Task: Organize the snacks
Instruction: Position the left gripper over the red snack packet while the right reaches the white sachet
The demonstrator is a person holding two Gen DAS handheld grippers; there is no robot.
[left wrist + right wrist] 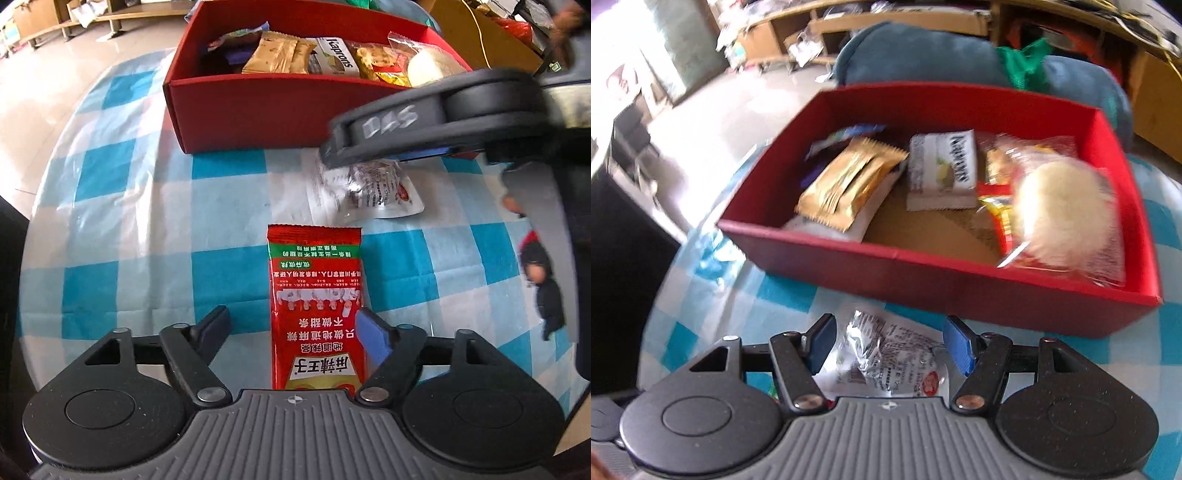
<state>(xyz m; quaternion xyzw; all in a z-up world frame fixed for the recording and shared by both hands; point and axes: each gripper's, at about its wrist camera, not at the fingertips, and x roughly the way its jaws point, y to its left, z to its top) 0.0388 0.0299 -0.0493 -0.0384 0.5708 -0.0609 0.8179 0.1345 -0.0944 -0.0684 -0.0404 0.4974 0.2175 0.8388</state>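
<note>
A red snack packet [317,295] lies flat on the blue-and-white checked tablecloth [129,229], between the fingers of my open left gripper [295,321]. A silver-and-white snack packet [373,184] lies near the red box [258,110]; it also shows in the right wrist view [886,354], between the fingers of my open right gripper [890,343]. The right gripper's body hangs over that packet in the left wrist view [424,122]. The red box [923,273] holds several snacks: a gold packet [846,184], a white Kaprons packet [942,170] and a round white cake in clear wrap [1067,210].
The round table's edge curves at the left [40,206], with tiled floor beyond. Blue cushions [923,55] and a green bag [1027,62] lie behind the box. Cardboard boxes [480,33] and wooden shelving [886,18] stand at the back.
</note>
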